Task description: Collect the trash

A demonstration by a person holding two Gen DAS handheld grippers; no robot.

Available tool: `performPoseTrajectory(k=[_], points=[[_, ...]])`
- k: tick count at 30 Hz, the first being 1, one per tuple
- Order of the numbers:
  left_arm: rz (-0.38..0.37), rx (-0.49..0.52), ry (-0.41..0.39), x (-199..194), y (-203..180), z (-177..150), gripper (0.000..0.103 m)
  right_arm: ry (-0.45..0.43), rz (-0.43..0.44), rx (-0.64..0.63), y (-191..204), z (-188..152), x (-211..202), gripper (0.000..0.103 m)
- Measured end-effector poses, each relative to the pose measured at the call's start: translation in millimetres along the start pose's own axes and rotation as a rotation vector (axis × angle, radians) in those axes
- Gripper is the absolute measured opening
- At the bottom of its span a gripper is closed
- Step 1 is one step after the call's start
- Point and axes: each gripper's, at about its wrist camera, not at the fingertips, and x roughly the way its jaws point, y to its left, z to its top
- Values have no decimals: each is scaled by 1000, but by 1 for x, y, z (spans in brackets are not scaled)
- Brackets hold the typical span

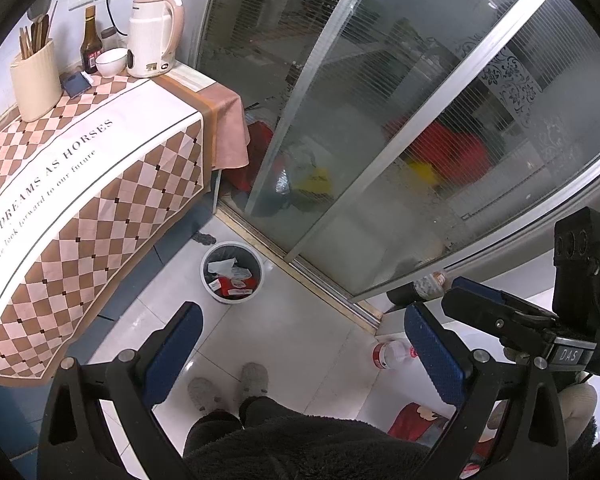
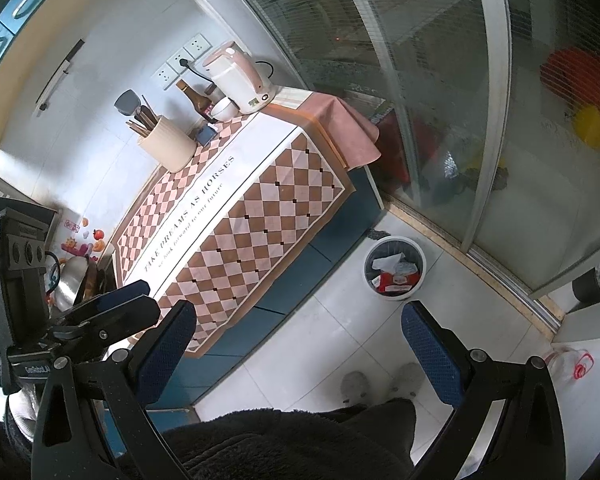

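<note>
both tongs, left [image 1: 302,354] and right [image 2: 300,354], hang released and empty. a plastic bottle [image 1: 392,354] lies on the floor, well apart from the bin [image 1: 231,267] by the table [image 1: 80,168]. approach low, straddle its middle, squeeze gently.

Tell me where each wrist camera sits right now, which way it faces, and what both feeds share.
Left wrist: on the left gripper, held high, looking down at the floor; open blue fingers, the right gripper, slippers and dark clothing show.
Right wrist: on the right gripper, also high and tilted down; open fingers, the left gripper and slippers show.
Shared: trash bin holding paper and red packaging, checkered cloth counter, kettle, glass sliding door, plastic bottle on the floor.
</note>
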Motion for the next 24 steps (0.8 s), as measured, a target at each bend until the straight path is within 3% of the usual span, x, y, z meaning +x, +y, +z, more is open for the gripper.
performPoseTrajectory(k=[24], points=[[-7, -9, -5, 0, 4, 0, 103, 1, 1, 8, -1, -2, 0, 103]])
